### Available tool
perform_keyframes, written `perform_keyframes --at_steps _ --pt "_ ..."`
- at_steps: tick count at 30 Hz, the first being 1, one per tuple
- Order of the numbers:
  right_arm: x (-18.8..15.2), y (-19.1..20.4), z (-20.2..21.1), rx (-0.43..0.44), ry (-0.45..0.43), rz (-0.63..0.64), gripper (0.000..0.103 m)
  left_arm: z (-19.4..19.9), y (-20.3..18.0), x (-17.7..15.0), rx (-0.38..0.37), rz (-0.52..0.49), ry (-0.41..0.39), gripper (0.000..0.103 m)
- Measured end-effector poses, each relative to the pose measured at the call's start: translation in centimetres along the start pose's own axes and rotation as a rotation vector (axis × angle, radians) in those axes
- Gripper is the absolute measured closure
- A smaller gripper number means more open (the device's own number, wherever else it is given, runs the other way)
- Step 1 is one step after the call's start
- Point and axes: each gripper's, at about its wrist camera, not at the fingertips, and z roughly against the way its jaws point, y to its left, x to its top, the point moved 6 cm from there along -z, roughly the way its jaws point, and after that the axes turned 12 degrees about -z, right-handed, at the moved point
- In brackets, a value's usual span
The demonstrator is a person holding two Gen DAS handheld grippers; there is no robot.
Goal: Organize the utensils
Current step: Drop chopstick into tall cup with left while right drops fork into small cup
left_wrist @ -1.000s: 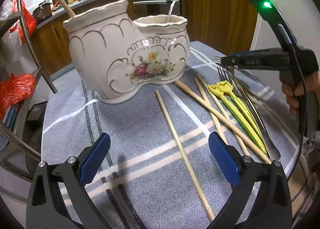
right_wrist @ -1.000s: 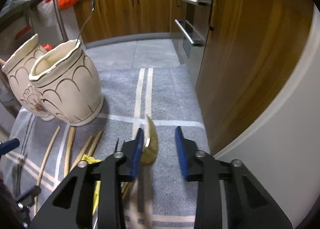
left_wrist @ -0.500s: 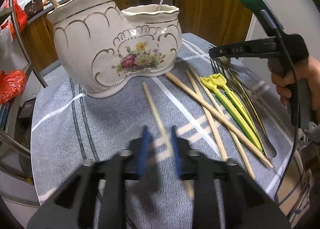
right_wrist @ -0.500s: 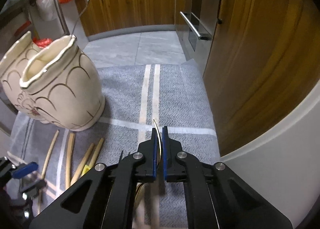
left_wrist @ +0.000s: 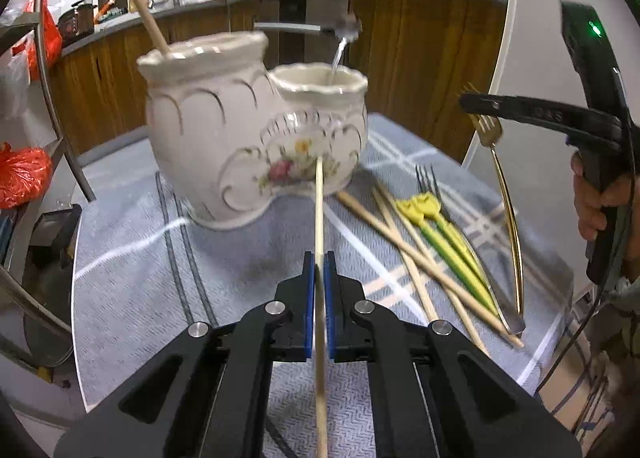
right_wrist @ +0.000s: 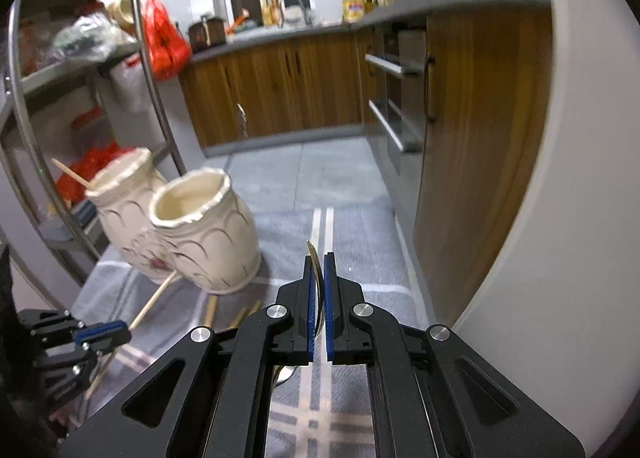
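Note:
My left gripper (left_wrist: pixel 318 258) is shut on a wooden chopstick (left_wrist: pixel 319 210), lifted off the cloth and pointing at the white double ceramic holder (left_wrist: pixel 224 146). The holder's taller pot holds one chopstick (left_wrist: pixel 146 14), the lower pot a spoon (left_wrist: pixel 340 46). My right gripper (right_wrist: pixel 319 258) is shut on a gold fork (right_wrist: pixel 314 258); in the left wrist view the fork (left_wrist: pixel 506 198) hangs tines up above the table. Wooden chopsticks (left_wrist: pixel 404 238), yellow-green forks (left_wrist: pixel 444 234) and a dark fork (left_wrist: pixel 426 178) lie on the cloth right of the holder.
The grey striped cloth (left_wrist: pixel 132 258) covers a small round table. A metal rack (right_wrist: pixel 80 98) with red bags stands left. Wooden cabinets (right_wrist: pixel 300 86) and an oven lie behind. A white curved wall (right_wrist: pixel 560 178) is close on the right.
My left gripper closed on the chopstick and lifted it off the cloth. My right gripper closed on the gold fork and raised it above the table.

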Motion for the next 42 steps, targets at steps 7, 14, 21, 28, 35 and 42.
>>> perform_keyframes --at_steps 7,14,21,28,35,42 --pt "1.3 1.1 3.4 0.030 -0.114 0.034 0.098 1.9 0.5 0.5 0.025 0.001 -0.089 0.099" --pt "1.7 2.2 5.9 0.050 -0.179 0.065 0.098 2.7 0.0 1.3 0.017 -0.036 -0.157 0.099" --pt "3.0 3.5 7.7 0.079 -0.227 0.076 0.098 4.2 0.4 1.7 0.018 -0.027 -0.236 0.099" --pt "4.3 5.4 7.4 0.097 -0.247 0.099 0.098 6.3 0.8 3.3 0.045 -0.047 -0.343 0.099" --pt "6.5 7.3 6.6 0.125 -0.265 0.110 0.098 10.8 4.4 7.6 0.100 -0.018 -0.528 0.099" --pt "9.2 9.1 6.3 0.153 -0.302 0.109 0.098 11.6 10.2 12.1 0.102 0.068 -0.647 0.099"
